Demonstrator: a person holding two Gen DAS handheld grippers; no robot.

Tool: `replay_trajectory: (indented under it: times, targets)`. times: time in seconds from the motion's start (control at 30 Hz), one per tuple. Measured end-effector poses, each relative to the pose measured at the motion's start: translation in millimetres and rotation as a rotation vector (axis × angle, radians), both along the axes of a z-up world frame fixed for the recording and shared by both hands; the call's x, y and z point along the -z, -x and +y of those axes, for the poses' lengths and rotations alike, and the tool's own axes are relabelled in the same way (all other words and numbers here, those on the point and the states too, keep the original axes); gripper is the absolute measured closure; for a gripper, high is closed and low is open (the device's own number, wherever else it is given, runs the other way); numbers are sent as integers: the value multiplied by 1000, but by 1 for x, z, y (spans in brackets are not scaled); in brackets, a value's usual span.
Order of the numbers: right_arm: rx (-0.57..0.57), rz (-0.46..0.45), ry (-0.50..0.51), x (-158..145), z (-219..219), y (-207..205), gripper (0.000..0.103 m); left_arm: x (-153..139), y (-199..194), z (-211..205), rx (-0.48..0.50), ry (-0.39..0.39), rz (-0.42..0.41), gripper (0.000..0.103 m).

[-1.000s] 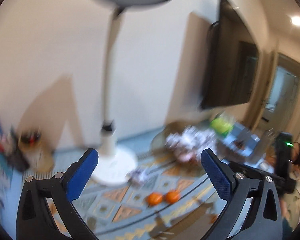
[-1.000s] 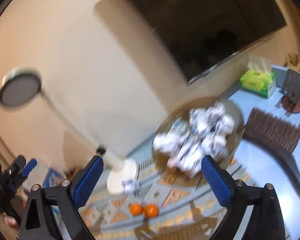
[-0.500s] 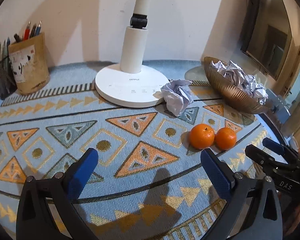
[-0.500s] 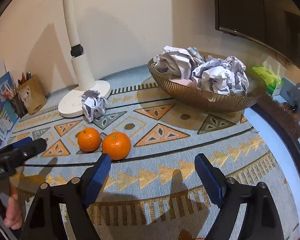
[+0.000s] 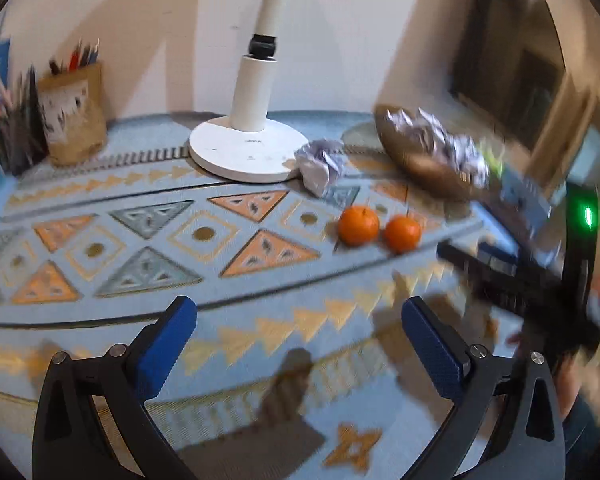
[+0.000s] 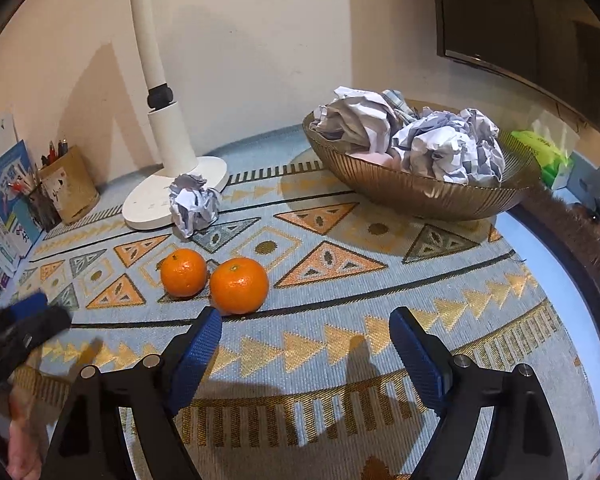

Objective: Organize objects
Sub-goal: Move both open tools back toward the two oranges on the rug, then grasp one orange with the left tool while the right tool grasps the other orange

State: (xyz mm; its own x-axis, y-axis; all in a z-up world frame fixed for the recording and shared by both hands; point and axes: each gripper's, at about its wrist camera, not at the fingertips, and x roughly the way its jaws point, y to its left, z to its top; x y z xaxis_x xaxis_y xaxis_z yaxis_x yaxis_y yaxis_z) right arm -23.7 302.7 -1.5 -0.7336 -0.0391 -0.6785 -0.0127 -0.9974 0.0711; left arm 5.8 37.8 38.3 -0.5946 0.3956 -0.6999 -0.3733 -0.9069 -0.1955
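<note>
left gripper (image 5: pixel 299 334): jaws apart, empty | right gripper (image 6: pixel 305 338): jaws apart, empty

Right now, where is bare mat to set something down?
Free: the wide mat strip between the right tool and the bowl; also left of the oranges toward the pencil holder. Crowded: paper ball against the lamp base.

In the left wrist view motion blur smears the paper-filled bowl (image 5: pixel 428 160) and right hand-held gripper (image 5: pixel 500 276) at right, while the lamp (image 5: pixel 256 92) is cut off at the top edge.
</note>
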Motion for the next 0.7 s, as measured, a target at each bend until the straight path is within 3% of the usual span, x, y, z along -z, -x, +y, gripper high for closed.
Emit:
replay_trajectory:
  times: [0.13,0.33,0.43,0.57,0.7]
  targets:
    - [-22,14,-24,-1,-6,-2,17,-2,-21,-14,-10,134,50,1]
    - [-30,14,-3,-1,-4,-2,17,-12,-47,-67,-80,139,56,1]
    - [-32,12,11,-1,-2,-2,17,-20,-50,-82,-106,99,55,1]
    - [-43,14,21,-2,-3,-4,17,-26,-30,-65,-65,-10,35,1]
    - [-61,-19,72,-3,1,-2,17,-25,7,-8,54,9,27,1]
